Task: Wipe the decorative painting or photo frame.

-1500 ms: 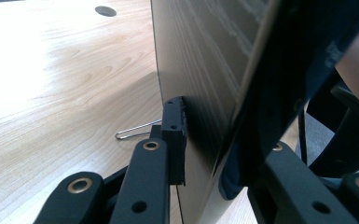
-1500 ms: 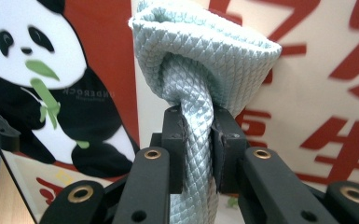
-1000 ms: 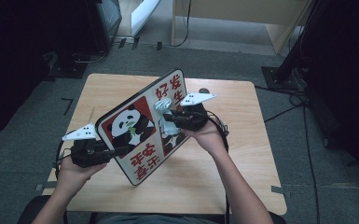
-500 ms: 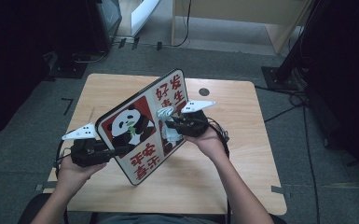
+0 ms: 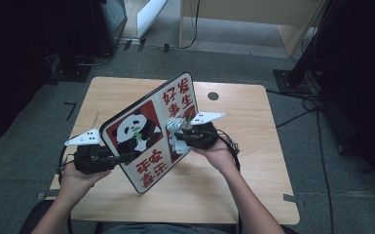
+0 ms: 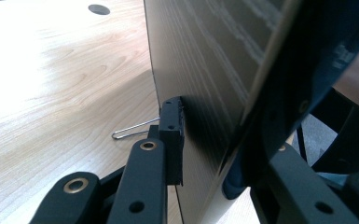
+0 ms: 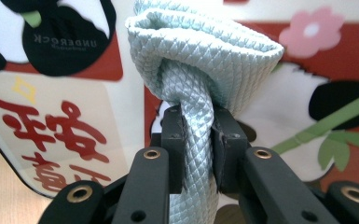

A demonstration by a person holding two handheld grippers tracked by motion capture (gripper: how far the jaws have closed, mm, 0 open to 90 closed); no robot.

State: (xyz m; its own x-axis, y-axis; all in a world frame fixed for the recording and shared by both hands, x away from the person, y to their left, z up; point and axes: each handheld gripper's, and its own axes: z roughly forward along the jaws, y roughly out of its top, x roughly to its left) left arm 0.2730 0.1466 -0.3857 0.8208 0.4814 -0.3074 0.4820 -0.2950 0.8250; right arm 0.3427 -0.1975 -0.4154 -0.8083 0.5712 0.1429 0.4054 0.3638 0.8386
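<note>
While I'm propping the panda board (image 5: pixel 148 134) up on its edge over the table (image 5: pixel 253 161), my left gripper (image 5: pixel 108 158) is pinching the board's lower left rim. In the left gripper view the jaws are pressed onto that edge from both sides, with the plain back face running away up the frame. My right gripper (image 7: pixel 198 140) is clamped on a bunched pale blue cloth (image 7: pixel 205 60), which is sitting right against the printed face, near the bamboo and flower part of the picture.

Status as I'm reading it: this is a wipe-down of the board's front, and it's mid-way at best. Grip on the board is done, cloth is picked up and is already meeting the surface around the middle of the right half. I can't tell which areas are already wiped (no visible smears or wet streaks to go by). Remaining, by my guess: covering the panda panel on the left, the red characters at top and bottom, then laying the board back flat and releasing the cloth.

One loose bit: a bent wire clip (image 6: pixel 133 128) is lying on the table behind the board, untouched.
</note>
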